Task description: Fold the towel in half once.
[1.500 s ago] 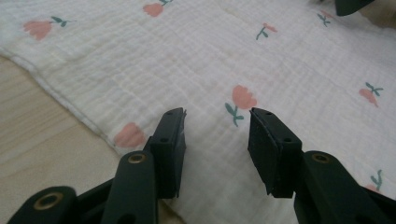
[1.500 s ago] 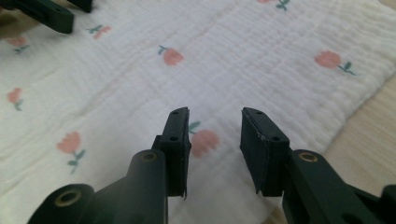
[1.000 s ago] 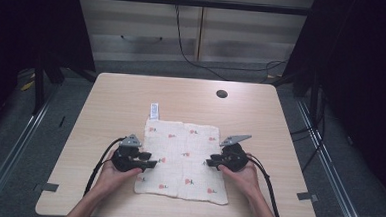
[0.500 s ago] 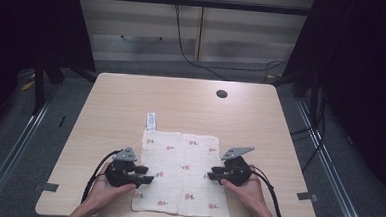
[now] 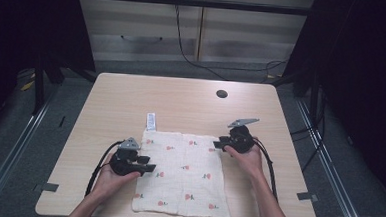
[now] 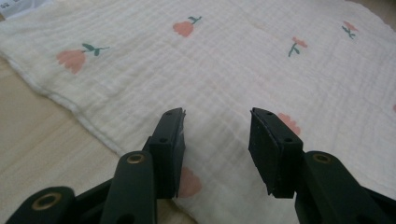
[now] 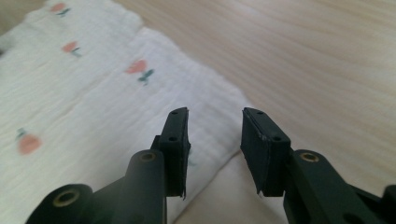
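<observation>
While the flower-print muslin cloth (image 5: 182, 175) lies flat at the tabletop's (image 5: 181, 103) near edge, the left gripper (image 5: 145, 168) hovers over its left side, jaws apart and empty. The right gripper (image 5: 218, 144), jaws just opening and empty, sits at the far right corner; folding looks barely begun.

A white muslin cloth (image 5: 182, 175) printed with small pink flowers lies spread flat near the front edge of the surface (image 5: 181, 103).

My cloth (image 5: 182, 175) is white with small pink flowers on green stems; my grippers (image 5: 148, 167) are black, the table (image 5: 181, 100) pale wood-grain.
</observation>
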The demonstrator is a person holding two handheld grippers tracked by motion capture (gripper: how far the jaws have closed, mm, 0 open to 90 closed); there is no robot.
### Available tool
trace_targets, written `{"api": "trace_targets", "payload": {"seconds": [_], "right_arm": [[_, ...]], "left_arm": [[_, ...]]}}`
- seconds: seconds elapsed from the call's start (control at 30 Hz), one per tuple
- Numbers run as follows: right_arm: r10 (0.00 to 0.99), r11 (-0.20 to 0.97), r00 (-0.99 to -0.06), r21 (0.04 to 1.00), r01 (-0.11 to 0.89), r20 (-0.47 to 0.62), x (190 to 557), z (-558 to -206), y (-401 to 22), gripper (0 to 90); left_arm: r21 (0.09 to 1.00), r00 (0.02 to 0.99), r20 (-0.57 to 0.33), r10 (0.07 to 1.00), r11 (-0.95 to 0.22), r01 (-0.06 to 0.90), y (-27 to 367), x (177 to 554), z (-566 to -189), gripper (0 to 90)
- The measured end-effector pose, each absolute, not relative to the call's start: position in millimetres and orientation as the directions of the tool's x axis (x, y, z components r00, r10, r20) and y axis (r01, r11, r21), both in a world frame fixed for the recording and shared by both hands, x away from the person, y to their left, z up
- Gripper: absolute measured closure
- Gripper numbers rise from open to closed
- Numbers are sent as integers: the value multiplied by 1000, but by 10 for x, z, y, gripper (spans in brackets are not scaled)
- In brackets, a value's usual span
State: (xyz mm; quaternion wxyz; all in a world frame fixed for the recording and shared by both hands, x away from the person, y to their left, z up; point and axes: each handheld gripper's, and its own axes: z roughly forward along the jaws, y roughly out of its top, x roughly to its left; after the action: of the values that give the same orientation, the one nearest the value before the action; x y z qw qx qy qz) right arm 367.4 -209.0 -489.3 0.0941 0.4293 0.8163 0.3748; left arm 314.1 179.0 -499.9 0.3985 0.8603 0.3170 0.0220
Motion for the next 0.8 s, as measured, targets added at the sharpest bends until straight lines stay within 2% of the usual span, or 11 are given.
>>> {"api": "trace_targets", "payload": {"seconds": [0.17,0.4,0.47,0.57,0.8], "right_arm": [[778,362,-604,664,654,171,3895,-4928,-2077,622],[767,348,-610,670,656,200,3961,-5020,-2064,653],[767,347,-610,672,654,198,3953,-5025,-2067,706],[747,363,-632,671,646,204,3911,-5036,-2051,837],[736,294,-631,724,624,245,3862,-4960,-2069,866]], "left_arm": [[703,801,-209,561,-483,522,1792,3137,-5004,551],[706,795,-228,562,-466,532,1806,3141,-5013,550],[704,794,-223,566,-470,532,1801,3132,-5009,548],[700,797,-224,561,-477,532,1787,3083,-5000,531],[697,799,-237,552,-477,536,1813,3046,-4995,538]]}}
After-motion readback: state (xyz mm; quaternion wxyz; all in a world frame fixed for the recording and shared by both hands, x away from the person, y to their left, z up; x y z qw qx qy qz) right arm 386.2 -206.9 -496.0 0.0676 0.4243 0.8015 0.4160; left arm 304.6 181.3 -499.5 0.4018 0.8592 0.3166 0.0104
